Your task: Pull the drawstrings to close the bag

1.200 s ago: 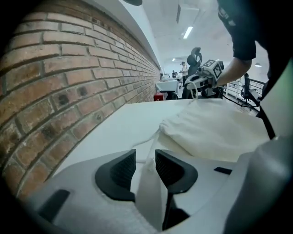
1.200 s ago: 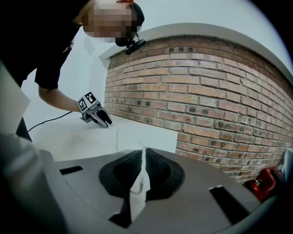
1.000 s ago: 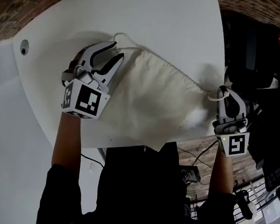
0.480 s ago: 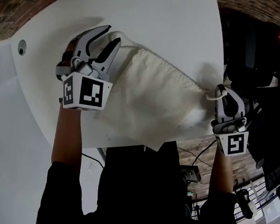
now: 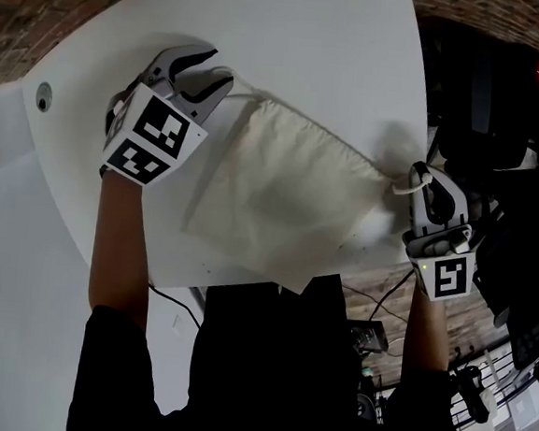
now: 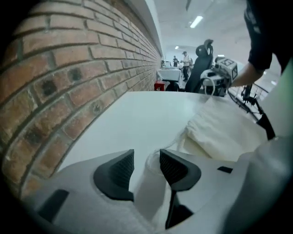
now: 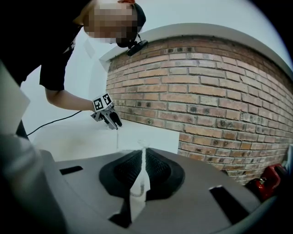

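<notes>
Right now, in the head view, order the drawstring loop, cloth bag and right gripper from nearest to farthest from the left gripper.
The left gripper has jaws that have just been opening.
1. Drawstring loop, loose between its jaws.
2. Cloth bag, to its right, in the middle.
3. Right gripper, at the table's right edge.

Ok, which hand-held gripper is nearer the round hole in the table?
Left. The left hand-held gripper sits just right of the hole, jaws just opened, cord loop between them; the right hand-held gripper is across the bag, shut on the other cord.
</notes>
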A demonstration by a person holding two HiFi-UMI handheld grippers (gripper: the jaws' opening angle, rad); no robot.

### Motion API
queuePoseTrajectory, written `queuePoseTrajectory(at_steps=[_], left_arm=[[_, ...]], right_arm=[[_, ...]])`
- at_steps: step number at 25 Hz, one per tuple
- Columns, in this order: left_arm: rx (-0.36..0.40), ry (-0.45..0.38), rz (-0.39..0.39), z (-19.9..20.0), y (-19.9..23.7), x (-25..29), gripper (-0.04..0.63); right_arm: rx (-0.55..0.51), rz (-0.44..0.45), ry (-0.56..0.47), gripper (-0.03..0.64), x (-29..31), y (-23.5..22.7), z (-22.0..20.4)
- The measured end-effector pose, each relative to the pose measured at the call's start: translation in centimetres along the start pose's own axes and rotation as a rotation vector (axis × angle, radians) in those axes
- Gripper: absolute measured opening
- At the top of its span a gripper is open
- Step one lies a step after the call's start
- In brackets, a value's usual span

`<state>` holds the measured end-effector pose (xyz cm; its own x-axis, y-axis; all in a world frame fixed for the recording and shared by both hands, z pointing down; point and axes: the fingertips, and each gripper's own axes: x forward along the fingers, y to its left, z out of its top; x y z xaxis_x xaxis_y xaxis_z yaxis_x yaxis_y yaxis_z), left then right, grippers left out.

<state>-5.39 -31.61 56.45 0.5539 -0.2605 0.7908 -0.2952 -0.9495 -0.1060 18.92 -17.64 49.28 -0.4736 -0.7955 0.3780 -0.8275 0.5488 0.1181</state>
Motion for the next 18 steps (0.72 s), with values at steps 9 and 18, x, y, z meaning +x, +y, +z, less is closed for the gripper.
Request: queuePoseTrajectory(at_steps=[9,18], left_arm=[[-0.053,0.024,-0.211,0.1,-0.8,0.3,0.11],[0.029,0.027,-0.135,0.5,-2.0,0.1,0.021]], right_arm=[[0.009,0.011,-0.019,0.013,0.6,0.3,0.4],[-0.034,0.093,-0.061,0.013,1.9,1.6,4.3]])
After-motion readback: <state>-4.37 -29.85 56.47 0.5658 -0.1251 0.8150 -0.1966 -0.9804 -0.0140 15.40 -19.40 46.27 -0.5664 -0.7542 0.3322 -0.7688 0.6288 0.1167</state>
